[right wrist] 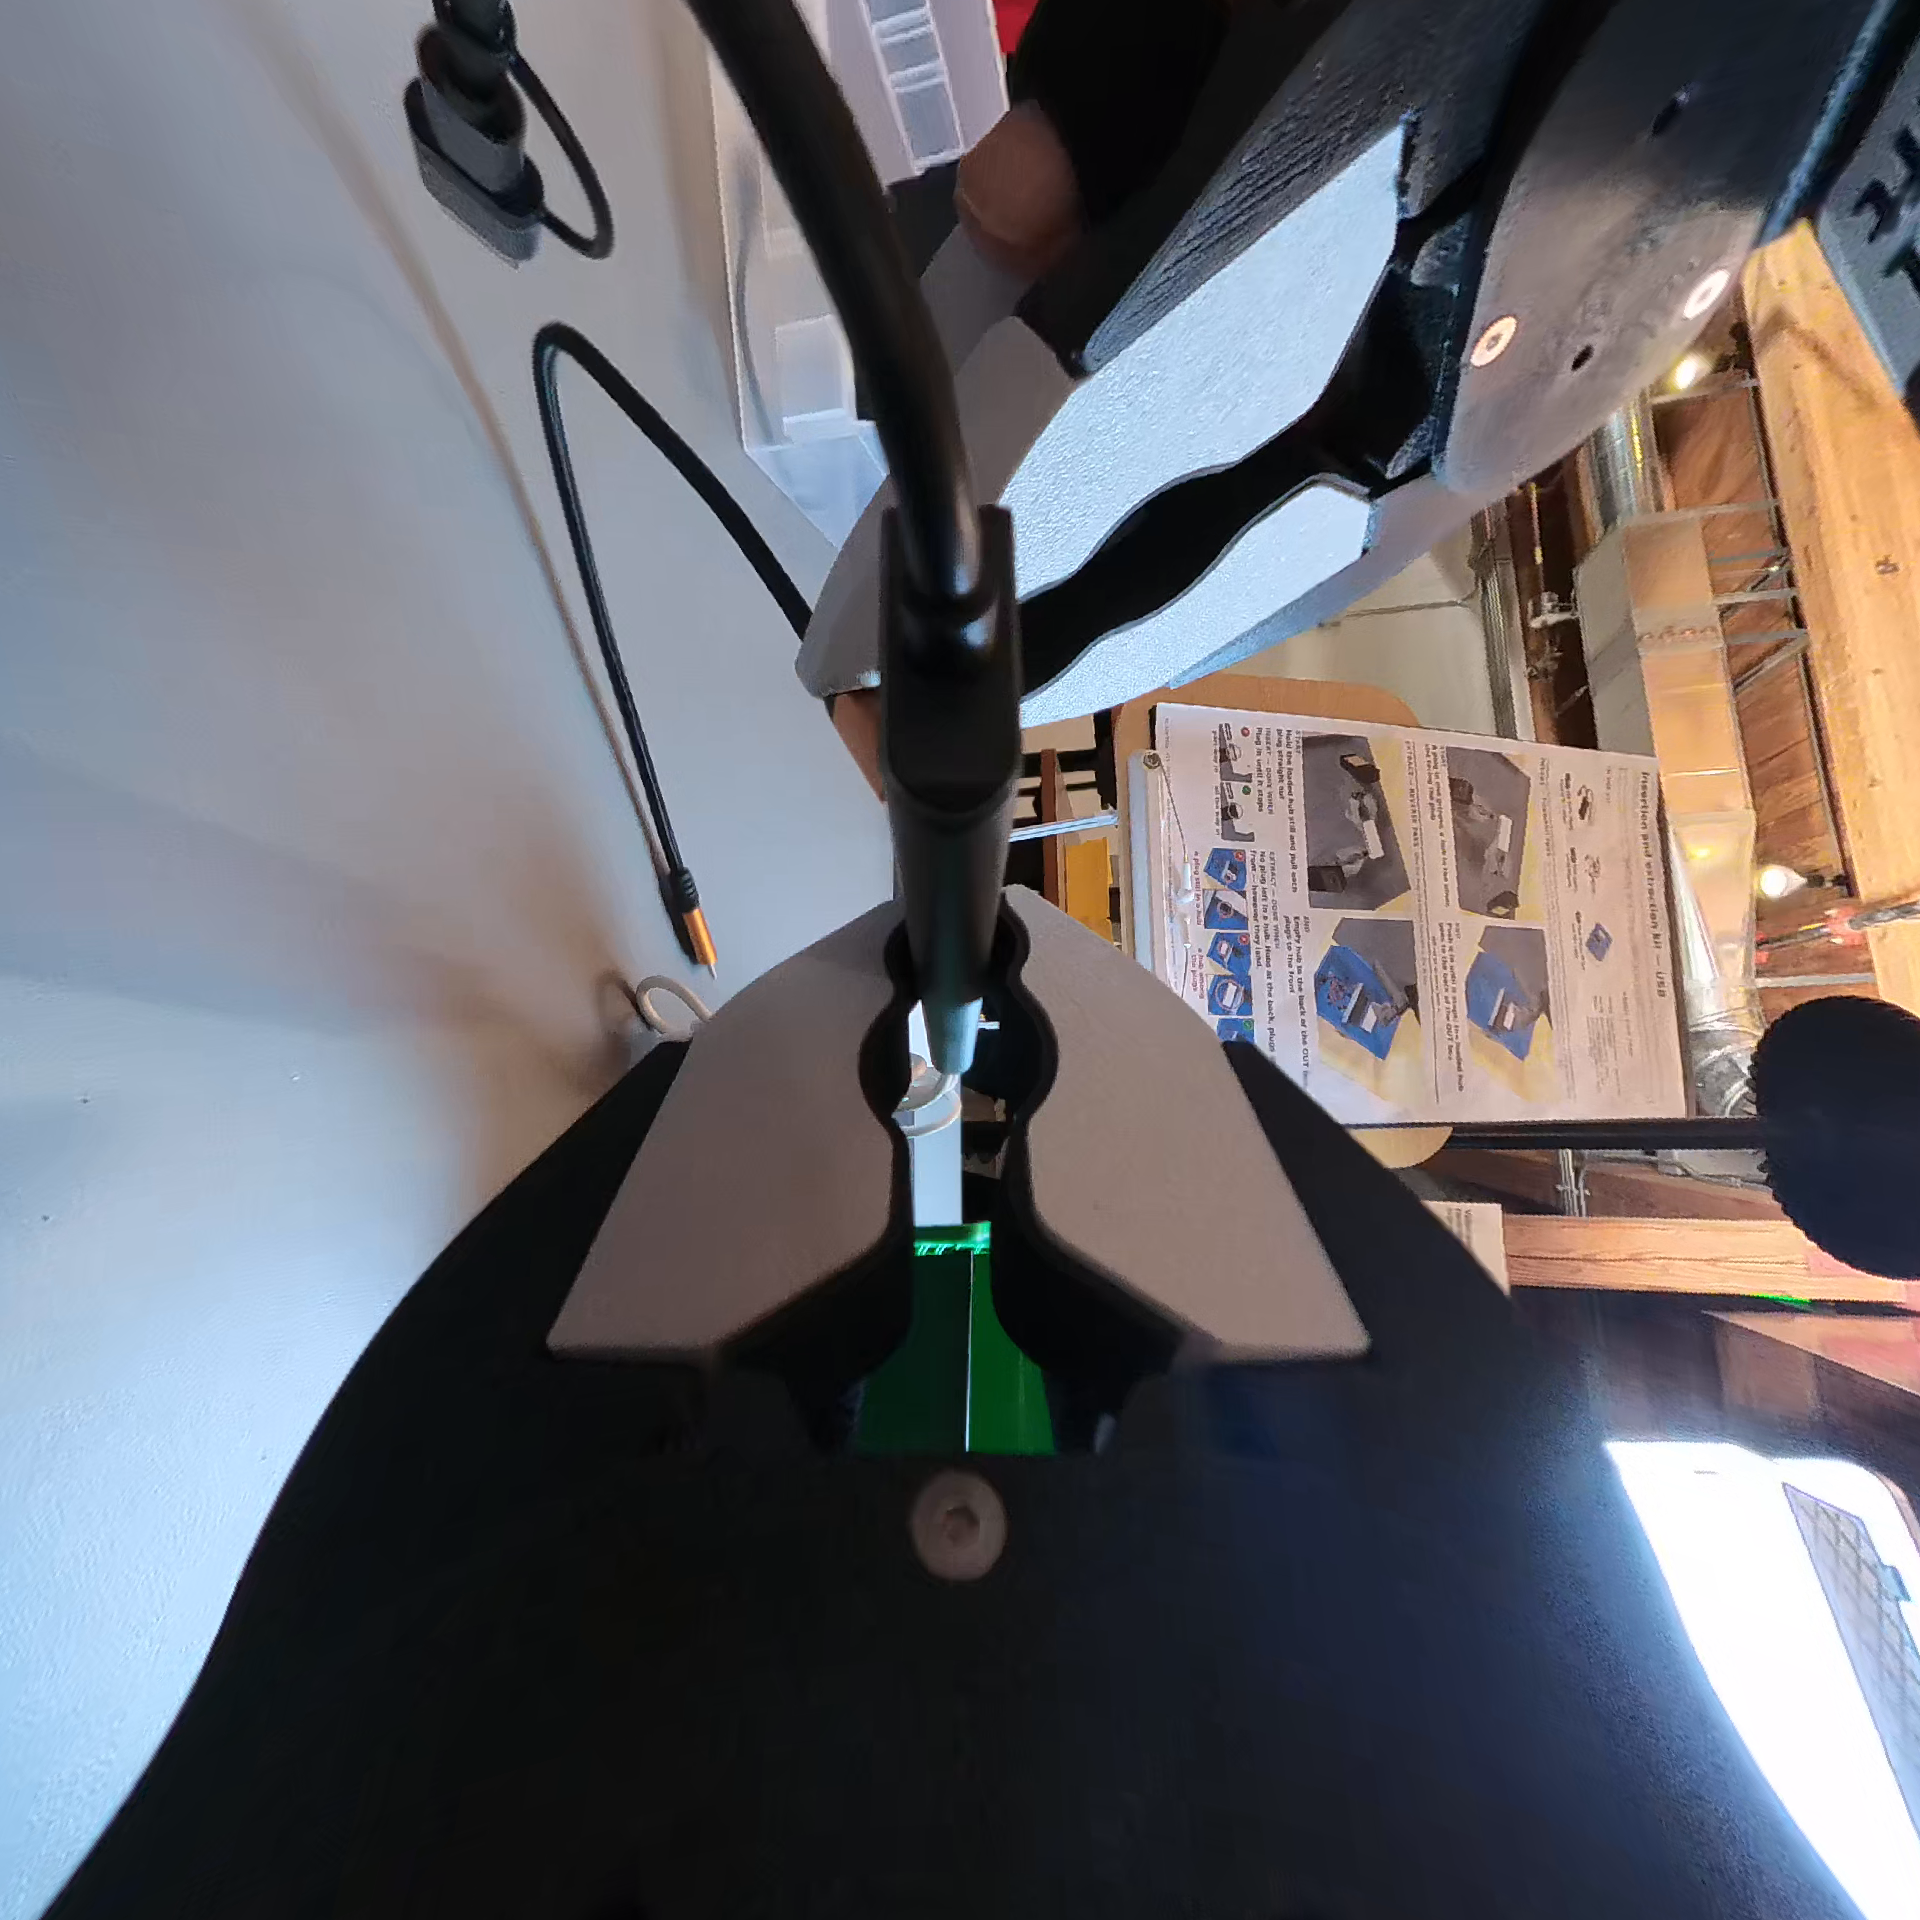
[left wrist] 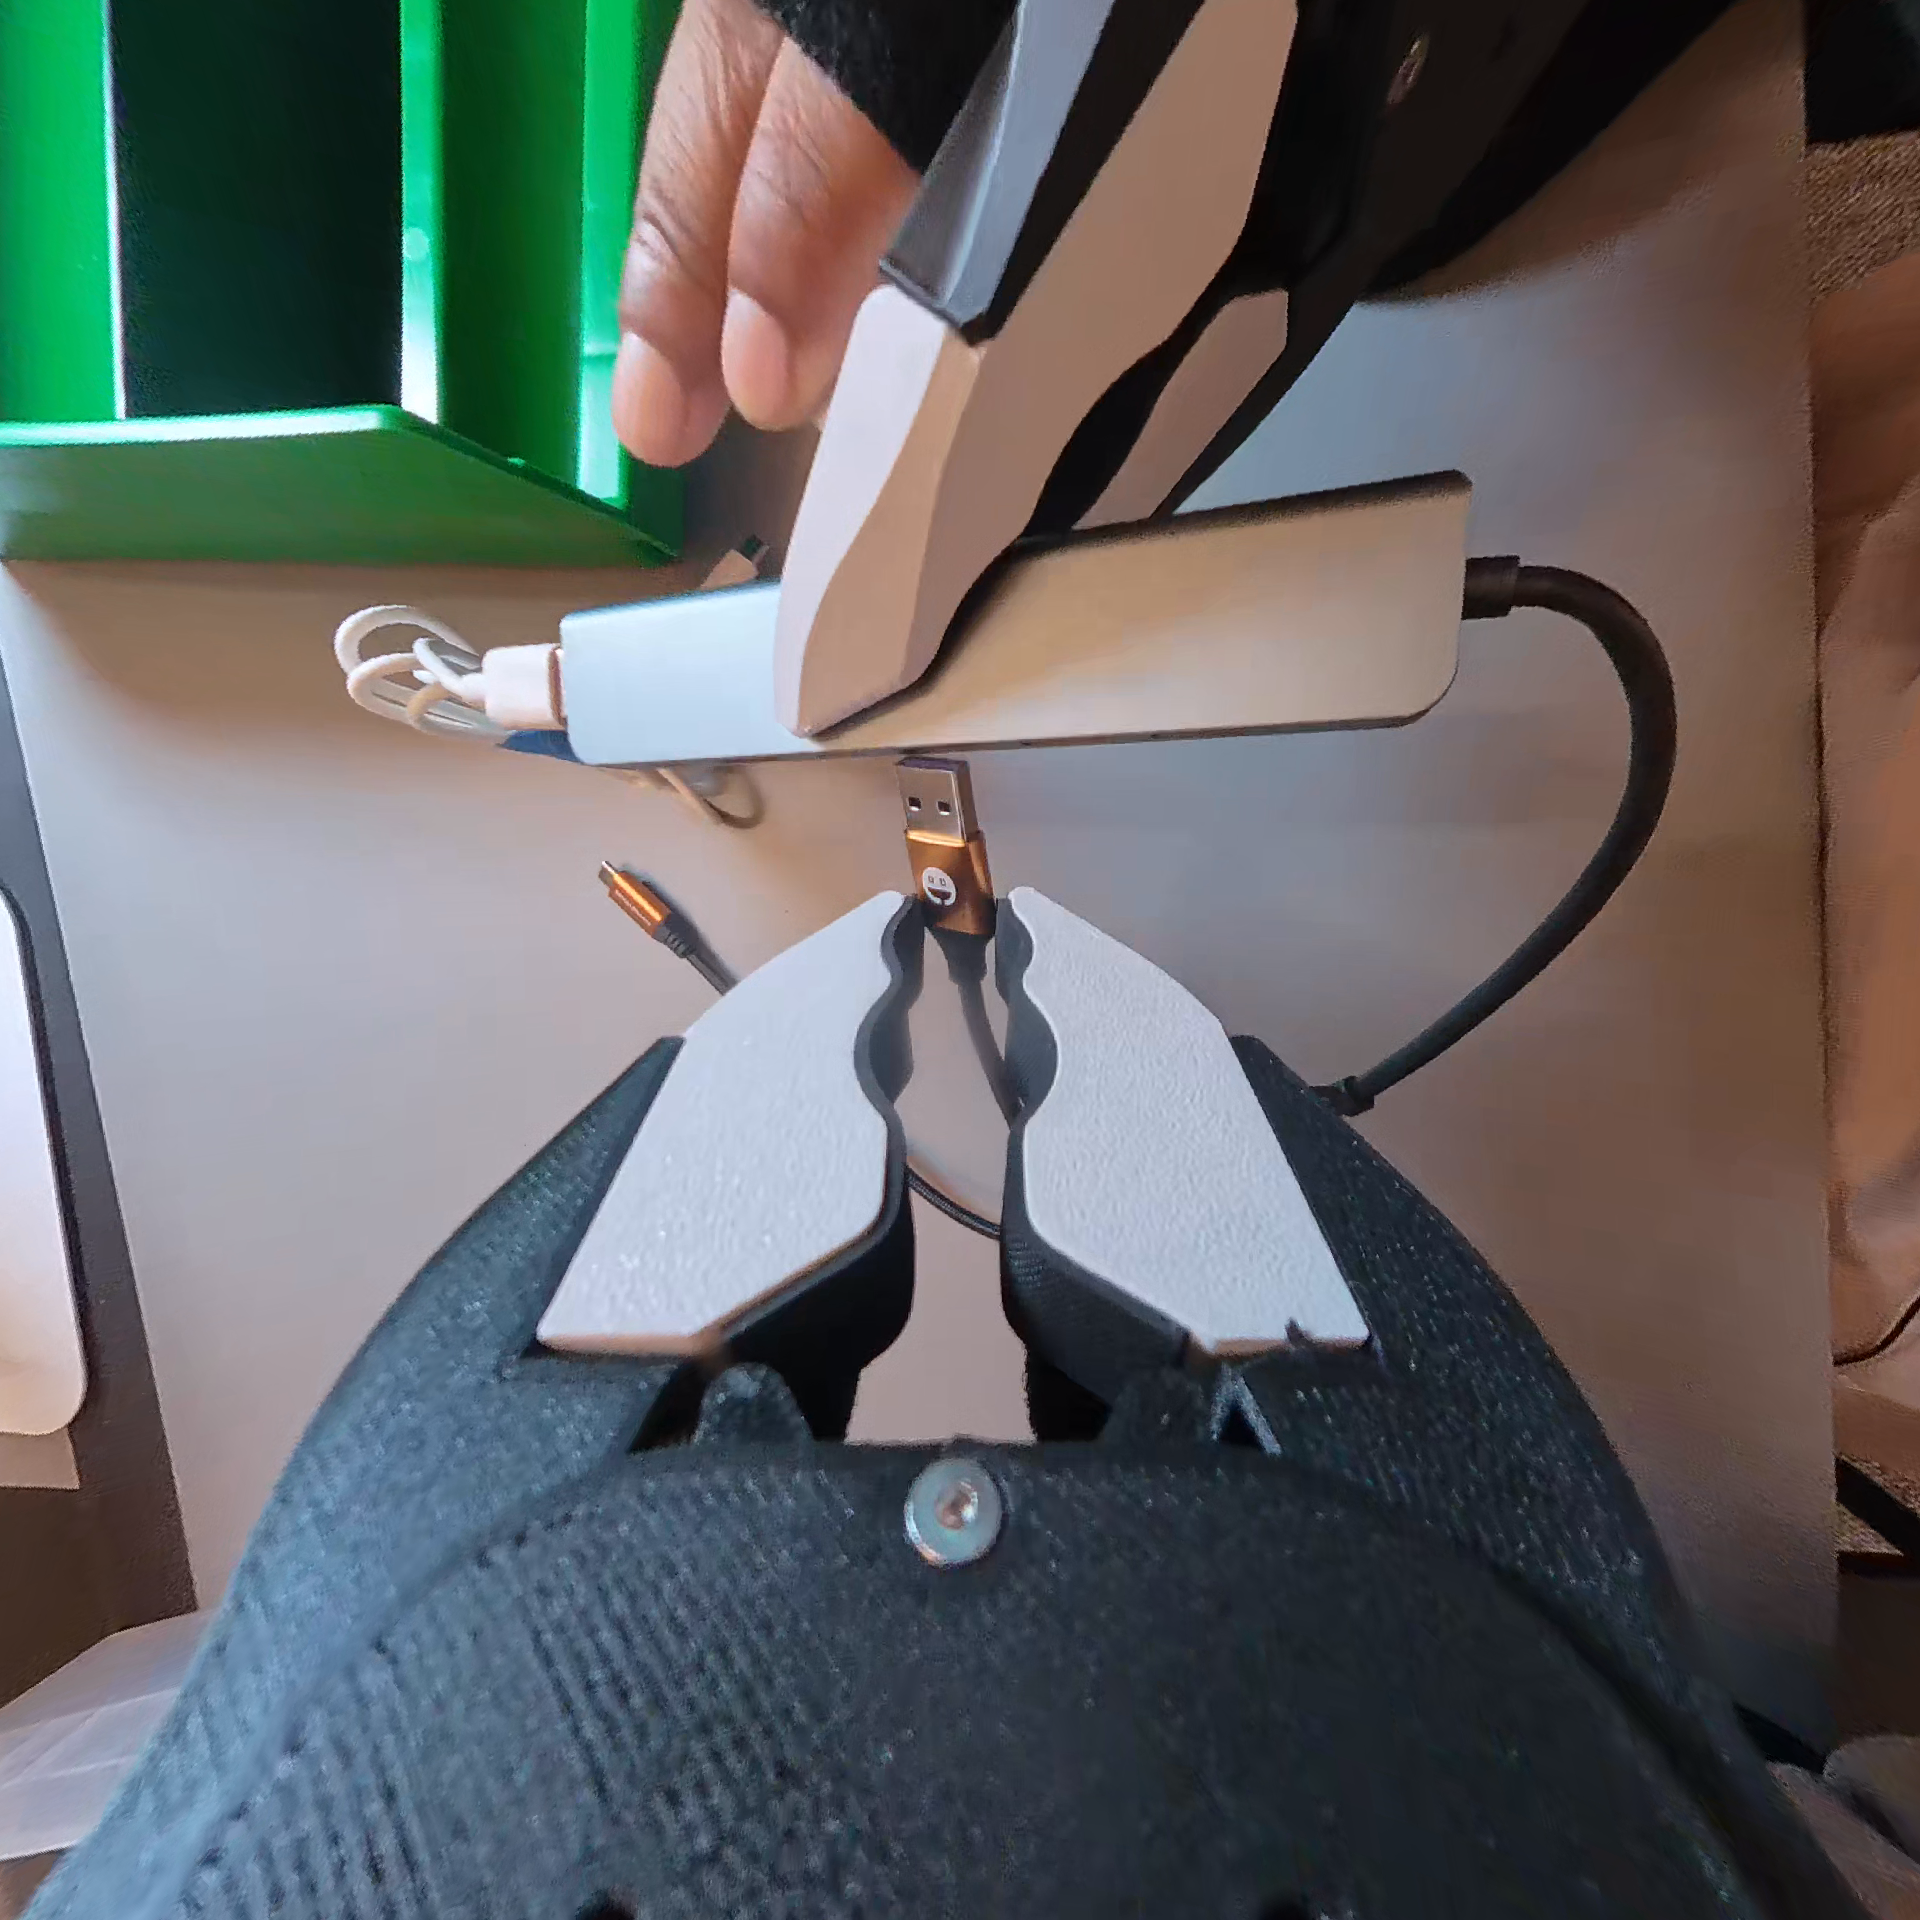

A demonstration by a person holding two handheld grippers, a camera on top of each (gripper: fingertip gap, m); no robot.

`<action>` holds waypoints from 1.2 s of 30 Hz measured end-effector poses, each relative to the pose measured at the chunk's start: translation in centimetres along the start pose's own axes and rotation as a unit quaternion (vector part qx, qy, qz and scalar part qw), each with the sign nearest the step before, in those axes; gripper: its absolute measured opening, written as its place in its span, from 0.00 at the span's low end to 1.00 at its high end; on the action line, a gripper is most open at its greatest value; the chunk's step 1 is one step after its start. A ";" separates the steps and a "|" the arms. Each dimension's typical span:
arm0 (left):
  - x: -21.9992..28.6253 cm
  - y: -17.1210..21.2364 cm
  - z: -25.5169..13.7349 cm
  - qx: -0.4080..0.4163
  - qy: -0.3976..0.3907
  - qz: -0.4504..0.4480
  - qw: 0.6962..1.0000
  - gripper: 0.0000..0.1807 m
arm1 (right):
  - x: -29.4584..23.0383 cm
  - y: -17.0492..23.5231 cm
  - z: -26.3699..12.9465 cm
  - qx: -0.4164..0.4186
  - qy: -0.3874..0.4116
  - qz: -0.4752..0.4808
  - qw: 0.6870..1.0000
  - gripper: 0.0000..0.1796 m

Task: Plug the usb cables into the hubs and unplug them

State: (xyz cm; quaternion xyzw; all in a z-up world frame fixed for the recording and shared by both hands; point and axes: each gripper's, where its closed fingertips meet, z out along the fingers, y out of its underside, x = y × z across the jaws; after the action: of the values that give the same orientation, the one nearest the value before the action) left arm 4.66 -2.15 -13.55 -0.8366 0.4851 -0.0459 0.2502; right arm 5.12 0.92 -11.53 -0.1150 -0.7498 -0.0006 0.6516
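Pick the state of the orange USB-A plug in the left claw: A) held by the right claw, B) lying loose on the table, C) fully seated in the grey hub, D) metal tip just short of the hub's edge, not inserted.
D: the orange metal-shelled USB-A plug, pinched in the left claw, shows its whole silver tip below the flat grey aluminium hub held by the right claw.

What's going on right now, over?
Left gripper shut on orange USB plug, tip just below grey hub. Right gripper clamps hub. Nothing blocking.
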 end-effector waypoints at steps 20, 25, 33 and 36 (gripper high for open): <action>1.1 0.5 0.8 -0.072 -0.043 0.081 0.993 0.07 | -1.7 -0.4 -0.1 -0.002 -0.105 -0.040 0.994 0.06; 0.8 0.6 0.7 -0.094 -0.076 0.090 0.989 0.06 | -1.7 -0.3 -0.1 -0.020 -0.135 -0.042 0.990 0.06; 1.0 0.6 1.1 -0.030 -0.032 0.080 0.996 0.05 | -1.2 0.3 -0.2 -0.030 -0.121 -0.038 0.991 0.06; 1.5 0.9 1.8 0.004 0.015 0.069 0.998 0.05 | -1.1 1.2 -0.7 -0.034 -0.108 -0.022 0.993 0.06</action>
State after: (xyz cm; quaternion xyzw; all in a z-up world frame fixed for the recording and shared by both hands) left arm 5.36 -3.08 -15.79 -0.7997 0.5448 -0.0427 0.2486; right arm 6.17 1.77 -12.63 -0.1199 -0.8174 -0.0275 0.5627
